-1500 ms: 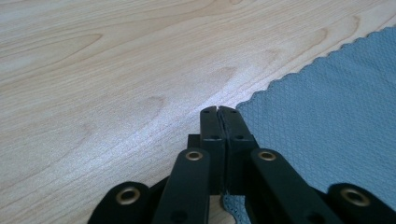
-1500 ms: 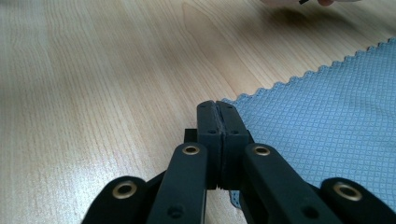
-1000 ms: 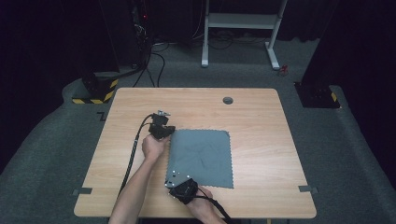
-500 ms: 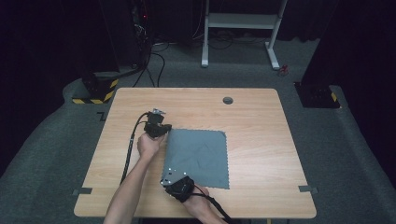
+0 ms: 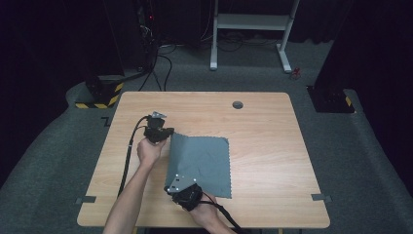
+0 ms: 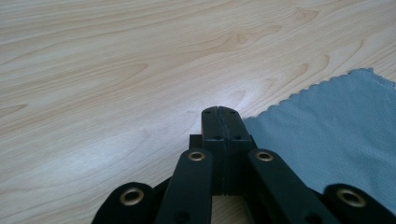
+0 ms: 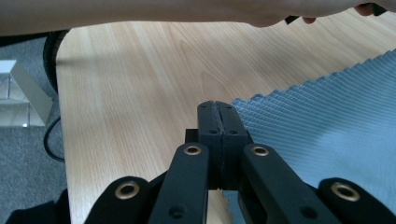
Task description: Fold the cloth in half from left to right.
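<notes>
A grey cloth (image 5: 204,161) with scalloped edges lies on the wooden table (image 5: 272,126). My left gripper (image 5: 167,135) is at the cloth's far left corner, jaws shut, and that corner runs in under the tips. In the left gripper view the left gripper (image 6: 218,112) has the cloth (image 6: 327,130) spreading away to its right. My right gripper (image 5: 169,188) is shut at the near left corner. The right gripper (image 7: 217,106) has the cloth (image 7: 327,116) meeting its tips from the right. The cloth's left edge stands slightly raised between the two grippers.
A small round hole (image 5: 237,105) sits near the table's far edge. Tape strips (image 5: 321,197) mark the near corners. A white metal frame (image 5: 253,29) and cables stand on the floor behind. The other forearm (image 7: 140,9) crosses the top of the right gripper view.
The left gripper has moved left and slightly up with the far corner, and the cloth has shifted left across the table. The right gripper has hardly moved.
</notes>
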{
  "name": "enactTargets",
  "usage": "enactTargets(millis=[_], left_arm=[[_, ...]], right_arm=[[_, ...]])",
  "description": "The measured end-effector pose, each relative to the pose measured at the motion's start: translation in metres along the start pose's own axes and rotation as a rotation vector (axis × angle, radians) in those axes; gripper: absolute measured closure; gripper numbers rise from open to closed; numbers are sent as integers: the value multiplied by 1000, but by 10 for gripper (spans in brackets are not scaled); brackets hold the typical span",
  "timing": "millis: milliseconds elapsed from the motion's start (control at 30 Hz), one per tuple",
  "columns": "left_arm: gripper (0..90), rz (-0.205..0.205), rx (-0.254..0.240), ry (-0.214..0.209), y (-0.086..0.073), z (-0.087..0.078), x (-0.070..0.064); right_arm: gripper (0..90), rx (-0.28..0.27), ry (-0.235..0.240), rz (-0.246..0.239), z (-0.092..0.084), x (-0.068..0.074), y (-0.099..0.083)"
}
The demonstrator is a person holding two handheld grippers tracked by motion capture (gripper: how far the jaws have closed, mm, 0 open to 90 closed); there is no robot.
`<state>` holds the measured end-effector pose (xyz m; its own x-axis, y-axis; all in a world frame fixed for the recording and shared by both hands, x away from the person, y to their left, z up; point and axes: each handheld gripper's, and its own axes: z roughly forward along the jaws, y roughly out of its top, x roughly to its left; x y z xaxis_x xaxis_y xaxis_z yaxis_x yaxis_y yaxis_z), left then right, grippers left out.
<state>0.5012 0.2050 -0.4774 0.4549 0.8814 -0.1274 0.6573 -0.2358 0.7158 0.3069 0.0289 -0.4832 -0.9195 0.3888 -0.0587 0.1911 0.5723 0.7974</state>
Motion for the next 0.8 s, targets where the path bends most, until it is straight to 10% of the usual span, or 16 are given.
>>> enactTargets(millis=[800], left_arm=[[900,78,26,-70,22,39,-58]], right_arm=[[900,-11,-94,173,-50,-24,-69]])
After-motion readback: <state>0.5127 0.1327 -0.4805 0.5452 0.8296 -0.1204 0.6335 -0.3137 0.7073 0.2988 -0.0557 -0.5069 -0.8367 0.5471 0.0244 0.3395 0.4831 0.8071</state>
